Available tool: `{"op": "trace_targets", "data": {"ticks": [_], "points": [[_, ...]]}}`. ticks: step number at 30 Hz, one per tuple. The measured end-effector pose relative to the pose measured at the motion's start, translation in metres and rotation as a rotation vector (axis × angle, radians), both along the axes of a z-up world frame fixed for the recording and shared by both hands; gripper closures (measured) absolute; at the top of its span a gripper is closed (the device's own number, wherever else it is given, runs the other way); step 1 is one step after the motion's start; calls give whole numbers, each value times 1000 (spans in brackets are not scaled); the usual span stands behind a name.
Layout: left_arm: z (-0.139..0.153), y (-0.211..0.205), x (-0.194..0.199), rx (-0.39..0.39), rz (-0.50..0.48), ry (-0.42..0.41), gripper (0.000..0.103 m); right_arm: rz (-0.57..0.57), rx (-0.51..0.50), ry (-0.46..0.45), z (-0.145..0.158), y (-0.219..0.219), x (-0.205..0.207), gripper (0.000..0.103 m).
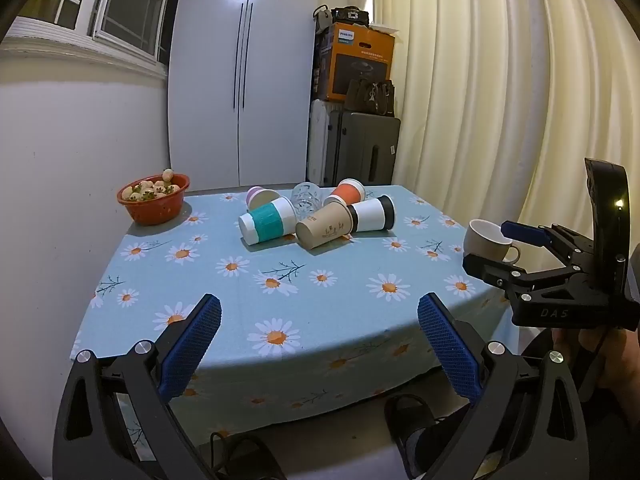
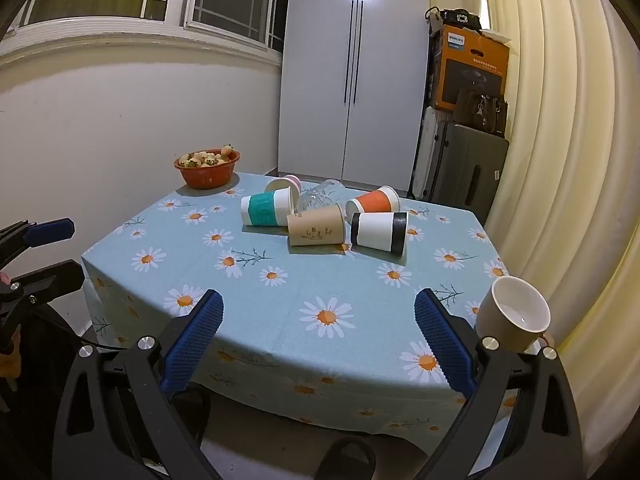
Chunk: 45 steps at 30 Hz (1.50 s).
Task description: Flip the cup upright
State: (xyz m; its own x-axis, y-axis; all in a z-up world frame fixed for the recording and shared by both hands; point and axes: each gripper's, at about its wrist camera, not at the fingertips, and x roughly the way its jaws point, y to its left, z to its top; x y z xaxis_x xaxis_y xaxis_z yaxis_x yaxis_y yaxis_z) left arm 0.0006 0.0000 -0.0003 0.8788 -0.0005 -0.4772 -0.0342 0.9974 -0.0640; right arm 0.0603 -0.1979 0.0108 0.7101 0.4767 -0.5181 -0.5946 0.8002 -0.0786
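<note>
Tabletop [image 2: 280, 292] with a blue daisy cloth carries everything. At its 10 o'clock corner sits a red bowl [image 2: 207, 170] of pale fruit. Near the centre, toward 12 o'clock, a group of cups lies on the sides: a black-and-white cup [image 2: 380, 232], a teal-banded cup [image 2: 266, 210], a brown paper cup [image 2: 316, 230], an orange cup [image 2: 374, 200], a clear glass [image 2: 320, 194] and a pink-rimmed cup [image 2: 286, 183], close together, some touching. At the 4 o'clock edge a beige mug [image 2: 514, 314] stands, mouth up. The left gripper [image 1: 318, 312] and the right gripper [image 2: 318, 308] hang before the 6 o'clock edge, both with jaws spread wide and holding nothing.
</note>
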Motion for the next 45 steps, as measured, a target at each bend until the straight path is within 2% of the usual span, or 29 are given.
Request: {"op": "trace_targets", "data": {"ticks": [45], "points": [[-1,-1,1,-1,-1,5,7,7,-25,14,-6,-1,3,7]]}}
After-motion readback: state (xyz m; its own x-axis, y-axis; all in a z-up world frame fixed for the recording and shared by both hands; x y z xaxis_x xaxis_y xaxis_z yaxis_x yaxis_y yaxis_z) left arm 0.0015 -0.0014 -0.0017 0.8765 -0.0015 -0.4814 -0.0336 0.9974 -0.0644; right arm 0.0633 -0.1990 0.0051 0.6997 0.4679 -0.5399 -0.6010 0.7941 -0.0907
